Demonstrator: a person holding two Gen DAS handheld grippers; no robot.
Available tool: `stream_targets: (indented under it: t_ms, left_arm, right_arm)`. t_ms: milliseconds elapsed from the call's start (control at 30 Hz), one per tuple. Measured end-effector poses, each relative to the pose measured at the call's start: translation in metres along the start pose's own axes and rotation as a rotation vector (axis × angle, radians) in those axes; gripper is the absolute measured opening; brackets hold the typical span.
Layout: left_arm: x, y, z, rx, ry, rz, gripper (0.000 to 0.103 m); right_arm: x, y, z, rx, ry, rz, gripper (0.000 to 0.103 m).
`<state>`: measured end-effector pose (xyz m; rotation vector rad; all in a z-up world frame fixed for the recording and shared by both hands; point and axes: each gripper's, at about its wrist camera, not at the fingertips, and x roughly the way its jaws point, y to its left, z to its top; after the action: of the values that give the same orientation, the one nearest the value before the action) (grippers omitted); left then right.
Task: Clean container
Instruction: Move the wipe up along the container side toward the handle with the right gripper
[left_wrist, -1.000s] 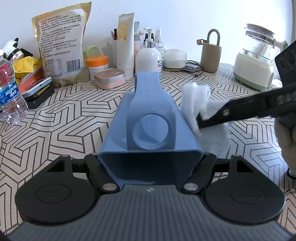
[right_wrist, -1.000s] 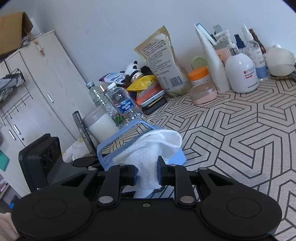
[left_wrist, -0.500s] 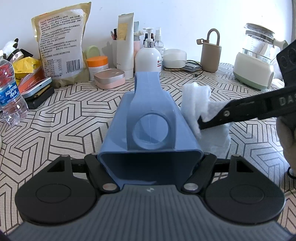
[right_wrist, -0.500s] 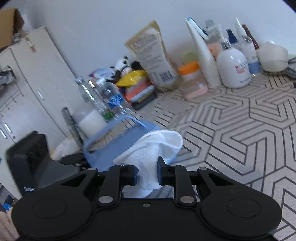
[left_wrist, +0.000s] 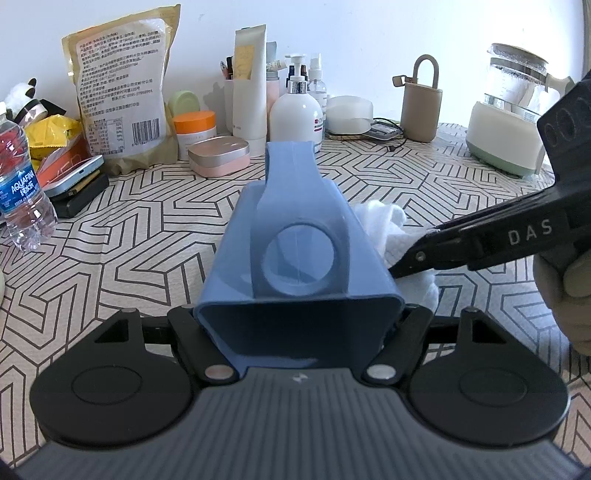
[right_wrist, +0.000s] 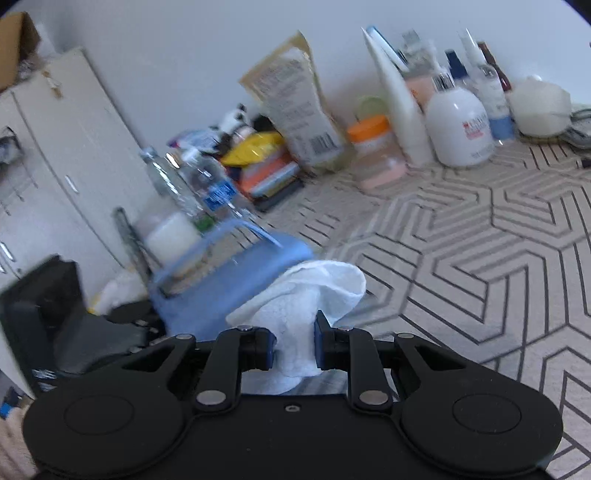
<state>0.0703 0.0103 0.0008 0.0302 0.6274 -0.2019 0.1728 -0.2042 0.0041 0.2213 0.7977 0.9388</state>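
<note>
Fingers of left gripper (left_wrist: 299, 325) clenched on blue container (left_wrist: 299, 258), held on its side just above tabletop (left_wrist: 147, 236), base toward camera, handle pointing away. Fingers of right gripper (right_wrist: 294, 349) clamped on white cloth (right_wrist: 306, 299), pressed to container's right wall.

Best practice, judged: keep container rigid, run cloth along full wall with steady contact, avoid snagging handle, then reach inside; inner faces look untouched.

Tabletop under container: geometric-patterned cover. Behind container: pink tin (left_wrist: 218, 155), white pump bottle (left_wrist: 295, 118), printed bag (left_wrist: 122, 88). Left of container: water bottle (left_wrist: 20, 188). Far right: kettle (left_wrist: 513, 122). White wall behind.
</note>
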Motion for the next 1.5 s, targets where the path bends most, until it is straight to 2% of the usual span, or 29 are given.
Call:
stream_targets:
  t_ms: [133, 367, 500, 600, 800, 933, 1267, 1333, 1367, 1500]
  left_arm:
    - [0.001, -0.004, 0.0, 0.005, 0.001, -0.001, 0.073]
    - [0.004, -0.004, 0.002, 0.002, 0.003, -0.003, 0.074]
    - [0.007, -0.005, 0.004, 0.003, 0.004, -0.002, 0.073]
    - [0.013, -0.02, 0.007, 0.004, 0.002, -0.003, 0.074]
    - [0.017, -0.042, 0.01, 0.018, 0.005, 0.013, 0.074]
    - [0.02, -0.056, 0.014, 0.02, 0.005, 0.009, 0.074]
    - [0.034, -0.111, 0.024, 0.02, 0.007, 0.002, 0.074]
    - [0.022, -0.061, 0.018, 0.021, 0.006, -0.002, 0.074]
    - [0.022, -0.066, 0.019, 0.028, 0.003, -0.001, 0.074]
    - [0.014, -0.037, 0.016, 0.034, -0.001, -0.006, 0.073]
  right_arm:
    - [0.001, -0.002, 0.001, 0.005, 0.001, -0.006, 0.025]
    - [-0.019, 0.009, 0.002, -0.019, -0.069, 0.091, 0.025]
    - [-0.021, 0.013, 0.003, -0.034, -0.073, 0.094, 0.025]
    - [-0.019, 0.009, 0.004, -0.022, -0.068, 0.097, 0.025]
    - [-0.001, 0.002, -0.002, -0.008, 0.002, 0.005, 0.025]
    - [0.002, -0.002, -0.002, 0.004, 0.011, -0.015, 0.025]
    - [-0.019, 0.01, 0.001, -0.024, -0.067, 0.068, 0.025]
    - [-0.021, 0.012, 0.002, -0.021, -0.074, 0.103, 0.025]
    - [-0.022, 0.013, 0.002, -0.024, -0.077, 0.116, 0.025]
    - [-0.023, 0.017, 0.003, -0.045, -0.085, 0.129, 0.026]
